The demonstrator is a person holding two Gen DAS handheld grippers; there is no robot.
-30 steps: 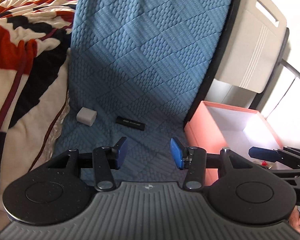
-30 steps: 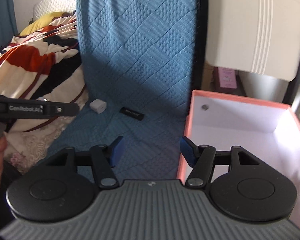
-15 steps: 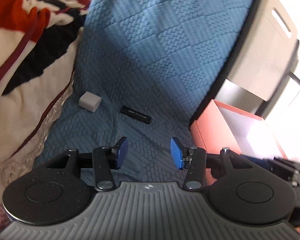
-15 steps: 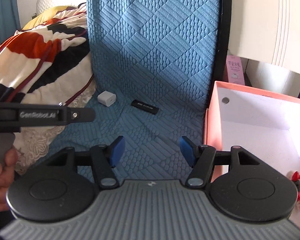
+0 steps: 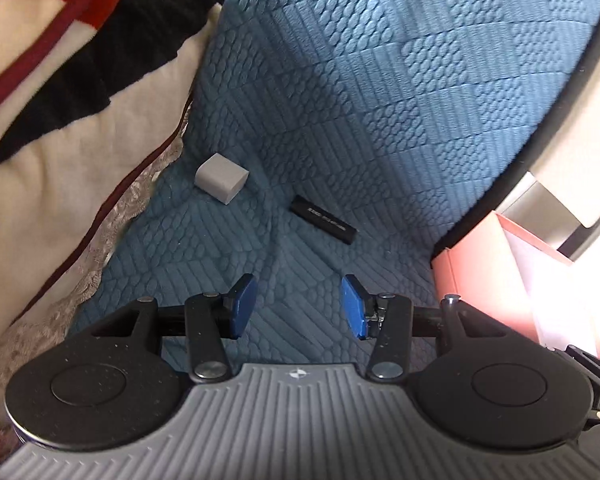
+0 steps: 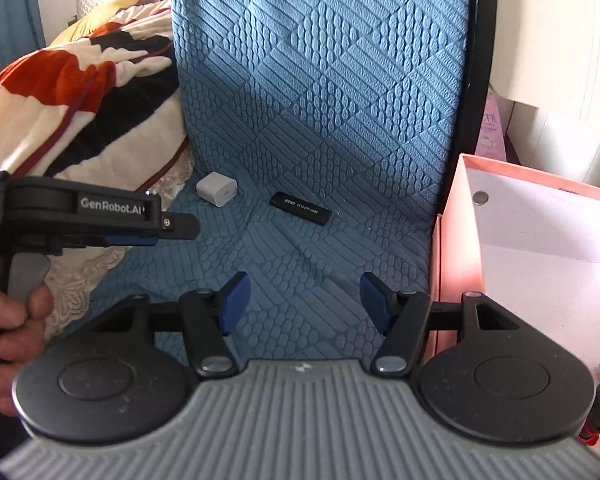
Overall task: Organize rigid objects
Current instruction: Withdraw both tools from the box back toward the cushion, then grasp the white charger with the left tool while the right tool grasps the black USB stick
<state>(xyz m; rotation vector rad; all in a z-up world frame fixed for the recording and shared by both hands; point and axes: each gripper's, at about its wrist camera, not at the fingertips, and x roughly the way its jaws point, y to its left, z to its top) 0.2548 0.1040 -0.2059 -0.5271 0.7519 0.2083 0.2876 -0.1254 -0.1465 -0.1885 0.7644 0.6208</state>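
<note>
A white charger cube (image 5: 221, 178) and a black stick (image 5: 324, 225) (printed with small lettering) are seen on the blue quilted cover (image 5: 380, 100), above centre frame. The left gripper (image 5: 298, 307) is held spread and empty below them, well apart. The right gripper (image 6: 304, 303) is likewise spread, beside the pink box (image 6: 456, 216) at right.

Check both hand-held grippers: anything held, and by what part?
Nothing held. Left hand-held gripper and right hand-held gripper are open and empty; white charger and black stick lie untouched on the blue cover.
</note>
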